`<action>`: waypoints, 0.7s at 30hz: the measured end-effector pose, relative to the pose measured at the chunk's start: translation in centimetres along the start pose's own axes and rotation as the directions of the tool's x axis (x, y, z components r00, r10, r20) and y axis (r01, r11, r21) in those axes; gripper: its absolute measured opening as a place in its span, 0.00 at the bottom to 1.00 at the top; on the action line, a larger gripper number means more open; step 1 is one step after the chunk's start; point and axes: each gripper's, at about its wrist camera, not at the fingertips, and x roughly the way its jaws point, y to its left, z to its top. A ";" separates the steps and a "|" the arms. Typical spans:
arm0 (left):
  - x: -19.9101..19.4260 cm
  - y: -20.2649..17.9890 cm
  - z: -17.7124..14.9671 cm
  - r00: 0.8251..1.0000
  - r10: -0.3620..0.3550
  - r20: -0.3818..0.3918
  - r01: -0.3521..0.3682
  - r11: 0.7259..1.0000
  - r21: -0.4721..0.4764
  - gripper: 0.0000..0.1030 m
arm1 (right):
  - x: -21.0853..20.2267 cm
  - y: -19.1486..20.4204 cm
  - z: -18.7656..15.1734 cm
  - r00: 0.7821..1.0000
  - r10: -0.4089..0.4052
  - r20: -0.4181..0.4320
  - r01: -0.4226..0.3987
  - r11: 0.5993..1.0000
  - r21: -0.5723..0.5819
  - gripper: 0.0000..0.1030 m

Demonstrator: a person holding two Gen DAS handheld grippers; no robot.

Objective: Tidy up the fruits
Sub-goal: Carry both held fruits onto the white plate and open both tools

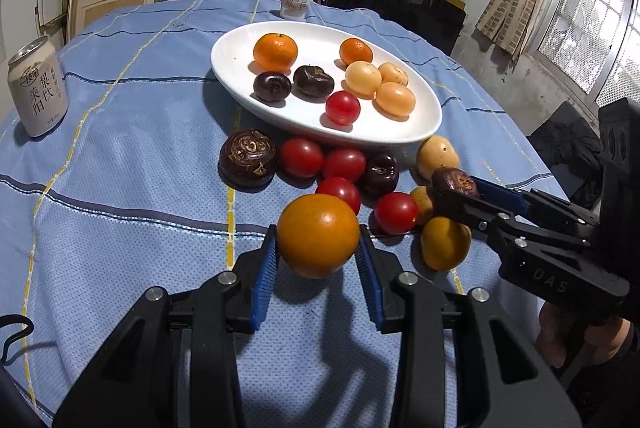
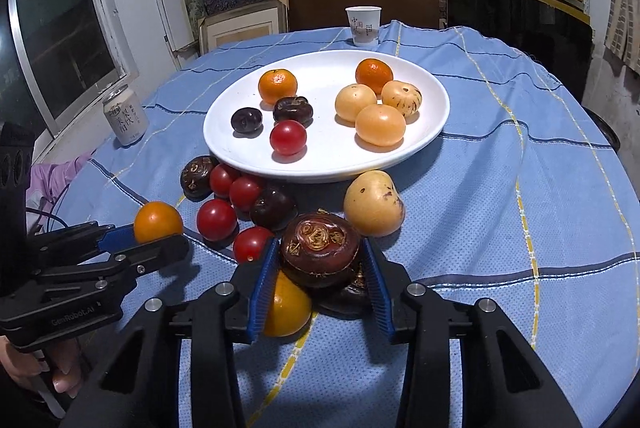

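Left gripper (image 1: 318, 252): blue ribbed fingers (image 1: 266, 280) clamped on a smooth, glossy orange fruit (image 1: 318, 234), round, no clear long axis; it is held just above the cloth at 6 o'clock from the plate. The same fruit shows at (image 2: 158, 222) in the right wrist view.

Right gripper (image 2: 320, 264): fingers (image 2: 376, 288) gripping a dark brown water chestnut (image 2: 320, 248), a flattened round shape with a rough skin and papery tan rings; its ringed face is turned up and toward the camera, flat axis roughly vertical. It sits over the loose heap at 6 o'clock from the plate. In the left wrist view this gripper (image 1: 456, 194) comes in from 3 o'clock.

Plate (image 2: 424, 148): white, glazed, oval, shallow. On it, counted: 2 tangerines (image 2: 277, 86), dimpled skin; 2 dark water chestnuts (image 2: 293, 109); 1 red tomato (image 2: 288, 137), shiny; 3 pale peach-coloured fruits (image 2: 380, 125), one of them speckled.

Off the plate, on the cloth at its 6 to 7 o'clock edge: 4 red tomatoes (image 2: 216, 219), 2 dark water chestnuts (image 2: 198, 177), 1 pale yellow blemished fruit (image 2: 374, 203), 1 yellow-orange fruit (image 2: 288, 304) under the right fingers.

Bench covered with blue woven cloth (image 2: 500, 188), striped navy, white and yellow. Drink can (image 1: 38, 86) at 9 o'clock, upright; paper cup (image 2: 363, 26) at 12 o'clock, upright
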 end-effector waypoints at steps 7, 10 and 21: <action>0.2 0.1 0.0 1.000 0.002 -0.007 -0.002 1.000 -0.001 0.36 | 0.6 0.0 0.3 1.000 -0.005 -0.012 0.005 1.000 0.004 0.43; 0.3 0.1 -0.1 1.000 0.001 -0.010 -0.001 1.000 -0.002 0.36 | 0.7 0.0 0.4 1.000 -0.008 -0.013 0.008 1.000 0.006 0.42; 0.1 0.0 -0.2 1.000 -0.012 0.004 0.012 1.000 0.003 0.36 | -0.3 -1.1 0.2 1.000 0.022 0.022 -0.023 0.998 0.052 0.41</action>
